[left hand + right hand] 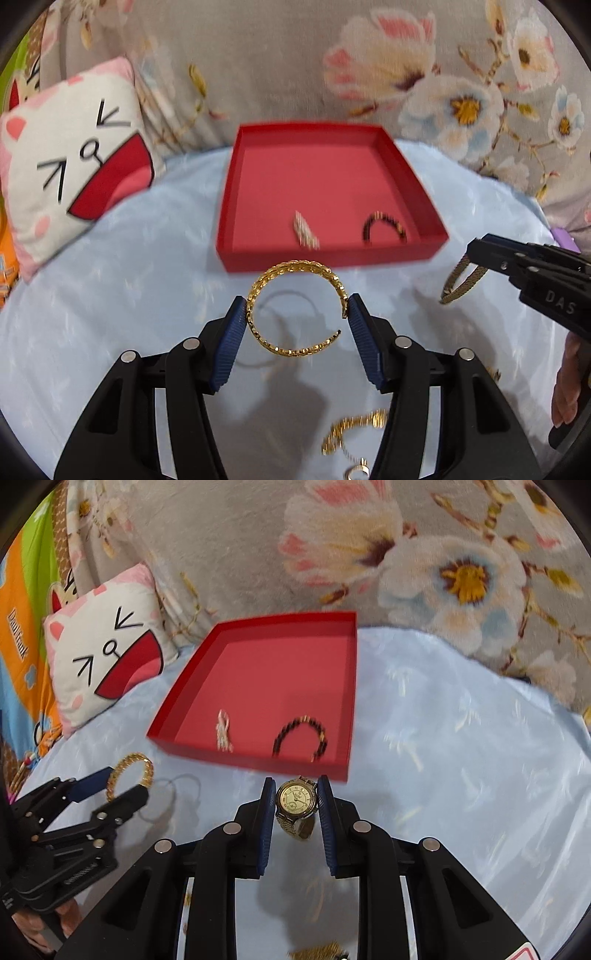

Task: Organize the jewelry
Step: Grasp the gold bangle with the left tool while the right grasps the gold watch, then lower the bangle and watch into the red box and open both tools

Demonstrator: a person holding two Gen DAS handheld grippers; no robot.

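In the left wrist view the left gripper (pixel 297 312) has its fingers (pixel 236 328) closed against the two sides of a gold bangle (pixel 295 306), held in the air with its ring face-on to the camera. The red tray (pixel 236 206) lies straight ahead, its near wall just beyond the bangle, so the carry looks like a short push forward (a beaded bracelet (pixel 384 227) and a small pale piece (pixel 306 230) already lie inside).

In the right wrist view the right gripper (pixel 296 800) pinches a gold watch (pixel 296 799) by its case, strap hanging below. The tray's near wall sits directly ahead and slightly left; both grippers seem about equally near.
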